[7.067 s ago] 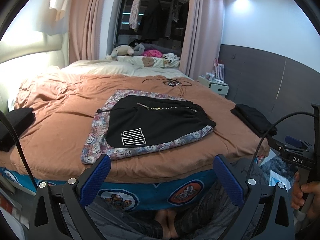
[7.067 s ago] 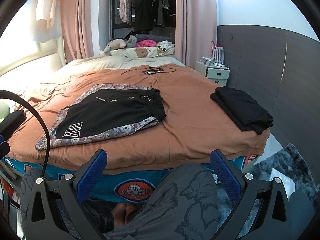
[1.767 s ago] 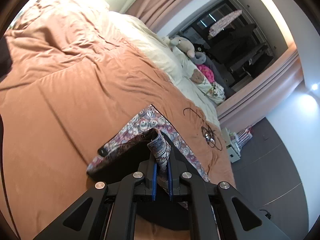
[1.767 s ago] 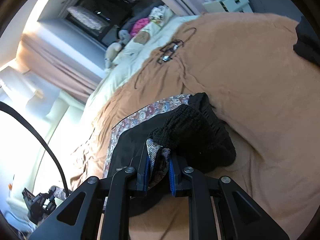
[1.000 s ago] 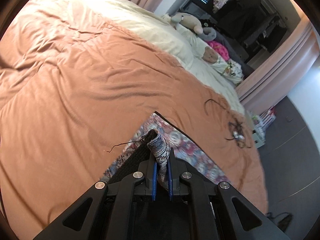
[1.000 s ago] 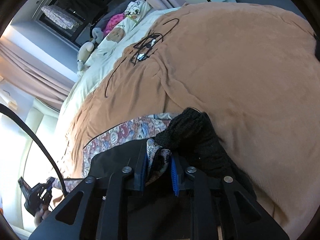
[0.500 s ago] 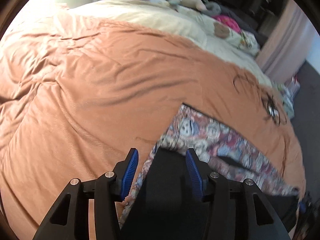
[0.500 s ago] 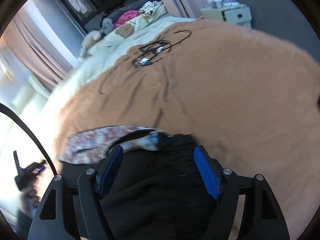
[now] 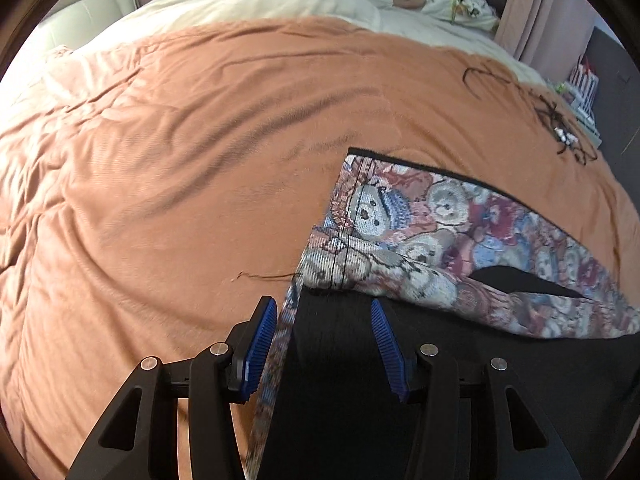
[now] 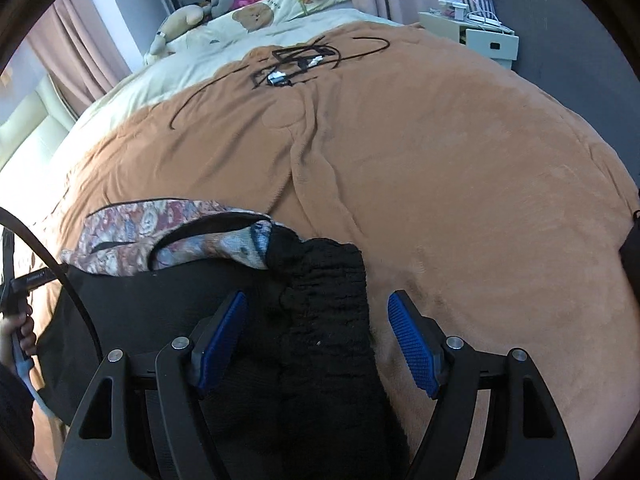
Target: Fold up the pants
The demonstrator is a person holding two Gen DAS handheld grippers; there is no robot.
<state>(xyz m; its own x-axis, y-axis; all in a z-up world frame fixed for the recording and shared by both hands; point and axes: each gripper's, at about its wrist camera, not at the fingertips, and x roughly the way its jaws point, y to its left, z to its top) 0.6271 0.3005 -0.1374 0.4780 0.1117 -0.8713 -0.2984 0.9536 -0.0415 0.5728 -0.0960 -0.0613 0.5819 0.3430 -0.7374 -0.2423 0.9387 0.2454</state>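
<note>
The pants [image 9: 432, 236] have a teddy-bear print outside and a black lining [image 9: 344, 392]. They lie folded over on the orange bedspread [image 9: 180, 168]. My left gripper [image 9: 323, 340] is open and empty, just above the black lining near the folded corner. In the right wrist view the printed cloth [image 10: 168, 236] lies folded over the black part, with the black ribbed waistband [image 10: 332, 320] bunched beside it. My right gripper [image 10: 318, 340] is open over that waistband and holds nothing.
Black cables [image 10: 300, 60] lie on the bedspread farther up. Pillows and soft toys [image 10: 188, 20] are at the head. A white nightstand [image 10: 472, 36] stands to the right. A black garment [image 10: 632, 256] lies at the right edge. The left gripper's handle [image 10: 20, 292] shows at far left.
Both grippers held a pants edge a second ago, carried it across and let go half a second ago. They are now open, and the cloth lies folded on the bed.
</note>
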